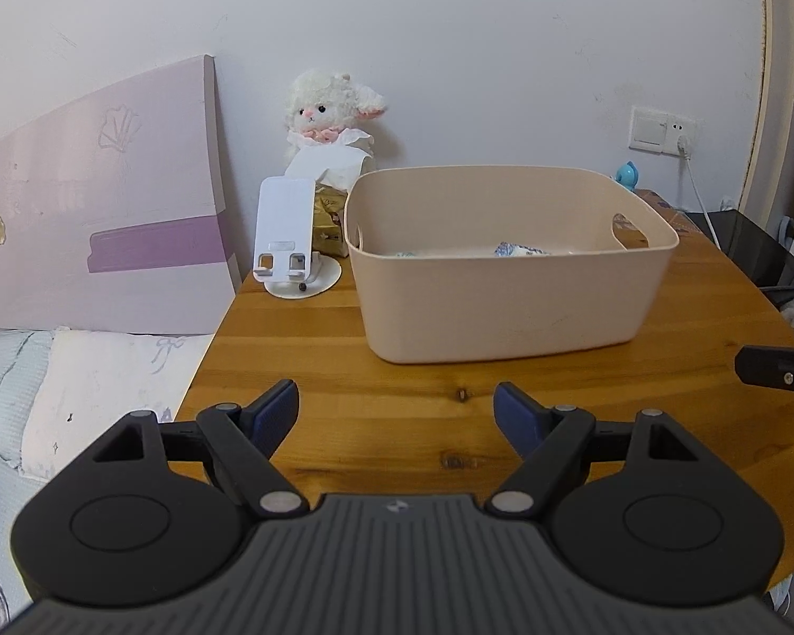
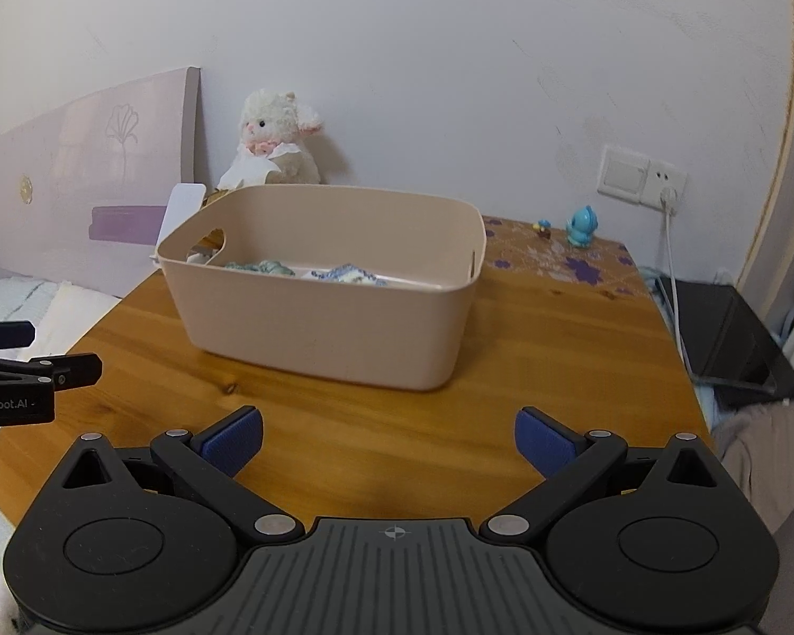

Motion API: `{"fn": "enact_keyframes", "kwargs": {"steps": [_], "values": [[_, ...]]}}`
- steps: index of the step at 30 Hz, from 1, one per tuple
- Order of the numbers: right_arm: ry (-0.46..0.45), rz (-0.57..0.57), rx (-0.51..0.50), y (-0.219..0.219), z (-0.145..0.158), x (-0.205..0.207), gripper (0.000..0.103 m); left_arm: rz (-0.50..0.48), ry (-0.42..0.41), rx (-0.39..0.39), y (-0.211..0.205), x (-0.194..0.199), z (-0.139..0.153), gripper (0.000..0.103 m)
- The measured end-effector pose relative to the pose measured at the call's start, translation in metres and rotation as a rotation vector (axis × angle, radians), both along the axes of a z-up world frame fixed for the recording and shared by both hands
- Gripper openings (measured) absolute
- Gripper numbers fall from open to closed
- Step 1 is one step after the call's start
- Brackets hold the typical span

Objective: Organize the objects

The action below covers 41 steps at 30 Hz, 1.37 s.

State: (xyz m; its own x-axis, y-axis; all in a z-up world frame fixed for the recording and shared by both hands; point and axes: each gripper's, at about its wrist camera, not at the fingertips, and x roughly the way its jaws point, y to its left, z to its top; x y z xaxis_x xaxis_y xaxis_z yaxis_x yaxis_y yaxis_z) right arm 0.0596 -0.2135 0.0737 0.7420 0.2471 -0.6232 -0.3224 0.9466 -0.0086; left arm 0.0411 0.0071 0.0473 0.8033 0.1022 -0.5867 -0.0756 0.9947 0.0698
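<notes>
Beige bin sits mid-bench, holding small wrapped items (contents unclear). Left hand-held gripper and right hand-held gripper gape wide, empty; a careless reach could shove it.

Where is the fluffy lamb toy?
The lamb sits at the back left of the table against the wall, behind the tissue box and left of the bin; both views show it.
</notes>
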Motion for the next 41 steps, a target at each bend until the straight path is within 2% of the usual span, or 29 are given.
{"fn": "enact_keyframes", "kwargs": {"steps": [7,12,20,26,31,41], "values": [[0.06,-0.014,0.051,-0.012,-0.01,-0.022,0.103,-0.005,0.048,-0.017,-0.007,-0.017,-0.01,0.082],[0.062,0.008,0.005,-0.009,-0.013,-0.035,0.103,-0.009,0.048,-0.001,-0.014,-0.031,-0.017,0.082],[0.058,0.044,0.012,-0.004,-0.011,-0.053,0.103,0.005,0.065,-0.022,-0.016,-0.051,-0.027,0.082],[0.049,0.059,-0.001,0.002,-0.011,-0.059,0.103,0.003,0.053,-0.016,-0.019,-0.063,-0.026,0.082],[0.077,0.073,0.004,0.002,-0.016,-0.059,0.103,0.013,0.035,-0.02,-0.019,-0.072,-0.023,0.082],[0.094,0.065,0.015,-0.001,-0.02,-0.055,0.103,0.02,0.032,-0.028,-0.018,-0.073,-0.021,0.082]]}}
